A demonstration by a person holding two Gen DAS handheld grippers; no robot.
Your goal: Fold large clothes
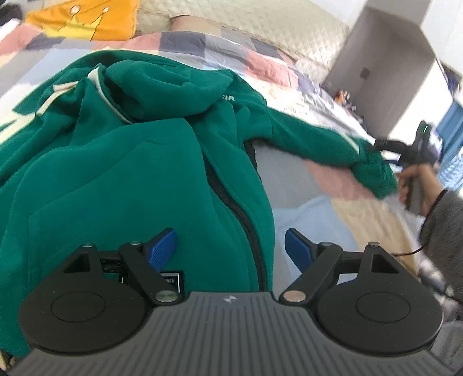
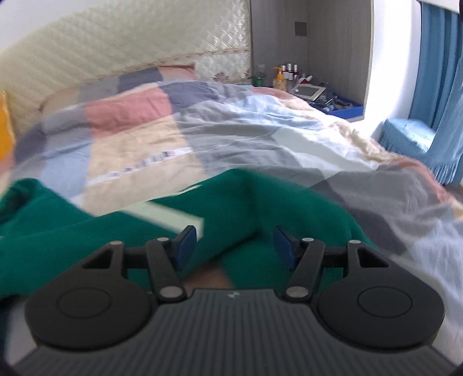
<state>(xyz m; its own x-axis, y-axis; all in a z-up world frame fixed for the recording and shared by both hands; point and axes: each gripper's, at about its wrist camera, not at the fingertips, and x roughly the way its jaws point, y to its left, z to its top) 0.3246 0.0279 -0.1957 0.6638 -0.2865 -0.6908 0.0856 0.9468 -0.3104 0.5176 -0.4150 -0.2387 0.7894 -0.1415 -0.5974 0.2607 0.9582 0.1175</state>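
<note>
The green hooded jacket (image 1: 121,162) lies spread on the bed, on a patchwork quilt (image 1: 303,179) of pink, grey, blue and cream squares, with its dark zipper (image 1: 231,208) running down the front. On its chest there is small white writing, but it is too blurred to read, and the pale marks on the far left of the garment are cut off by the edge of the picture. Behind it an orange cushion (image 1: 84,20) with a yellow crown drawing leans at the quilted cream headboard (image 1: 260,17). The left tongs (image 1: 231,250) hang wide open above the lower front of the jacket and hold nothing. To the right, one sleeve (image 1: 327,141) stretches out across the quilt toward the right tongs (image 2: 233,245), which a hand (image 1: 416,185) in a grey sleeve holds by the handle. In the right wrist view these tongs are partly open; the sleeve cloth with a pale stripe (image 2: 170,215) lies under and between the blue pads (image 2: 185,244), which do not press on it. In the recess beside the bed stand some bottles (image 2: 282,73), one orange, and a white tray (image 2: 308,91); their labels are too small to read. A blue curtain (image 2: 442,75) hangs at the far right.
</note>
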